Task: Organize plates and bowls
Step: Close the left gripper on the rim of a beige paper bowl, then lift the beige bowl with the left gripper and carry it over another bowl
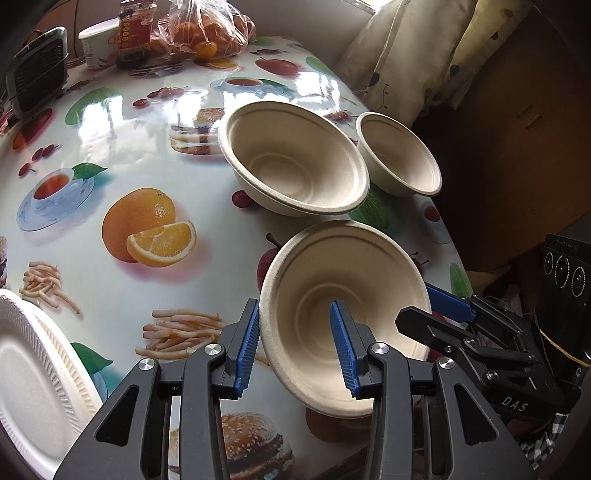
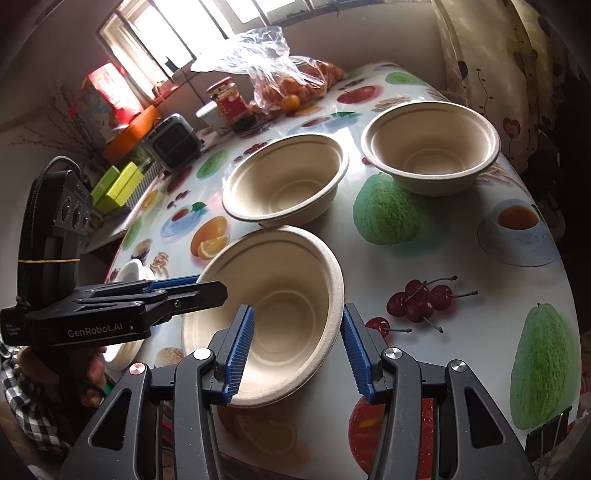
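Right wrist: left gripper [image 2: 207,288] reads "GenRobot.AI".

Daylight pours through the barred window [image 2: 147,40] at the upper left of my right view, glaring off my glossy fruit-print tablecloth [image 2: 436,266], with a patterned curtain [image 2: 491,55] hanging at the upper right beside the pale wall [image 2: 388,33].

Glossy fruit-and-food printed worktop [image 1: 122,147], clear plastic bag of oranges [image 2: 284,81], red-labelled glass jar [image 2: 227,98], white paper cup [image 1: 98,42], small grey heater with black grille [image 2: 173,142], floral cream curtain [image 2: 491,48], bright window [image 2: 155,37].
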The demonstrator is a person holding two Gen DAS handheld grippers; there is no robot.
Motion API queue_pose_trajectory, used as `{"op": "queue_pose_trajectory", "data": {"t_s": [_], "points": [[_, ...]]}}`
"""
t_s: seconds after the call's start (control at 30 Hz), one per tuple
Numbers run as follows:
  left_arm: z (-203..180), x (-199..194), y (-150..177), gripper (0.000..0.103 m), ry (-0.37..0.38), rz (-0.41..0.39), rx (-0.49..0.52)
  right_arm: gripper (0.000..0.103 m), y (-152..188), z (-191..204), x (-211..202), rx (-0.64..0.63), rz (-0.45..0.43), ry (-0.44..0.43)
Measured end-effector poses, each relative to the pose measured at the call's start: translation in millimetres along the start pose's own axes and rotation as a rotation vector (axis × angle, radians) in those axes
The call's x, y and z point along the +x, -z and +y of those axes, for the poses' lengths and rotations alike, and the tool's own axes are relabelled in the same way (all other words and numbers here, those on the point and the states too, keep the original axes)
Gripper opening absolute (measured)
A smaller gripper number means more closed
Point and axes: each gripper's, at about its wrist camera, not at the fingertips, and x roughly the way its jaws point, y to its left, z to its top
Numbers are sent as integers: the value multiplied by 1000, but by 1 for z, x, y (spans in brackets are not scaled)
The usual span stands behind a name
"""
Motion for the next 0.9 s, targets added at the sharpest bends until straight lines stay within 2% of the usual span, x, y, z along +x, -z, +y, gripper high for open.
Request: {"op": "queue_pose_trajectory", "data": {"t_s": [0.43, 0.7, 0.8, 0.9], "points": [[-11, 7, 2, 40, 16, 18, 29, 48, 5, -10, -8, 24, -3, 22], [-8, -1, -2, 40, -27, -7, 32, 51, 1, -16, -17, 33, -27, 40], [-6, -9, -8, 46, -44, -29, 36, 52, -8, -18, -22, 27, -44, 52], [-2, -16, -19, 46, -64, -56, 33, 52, -21, -18, -25, 20, -62, 72]]}}
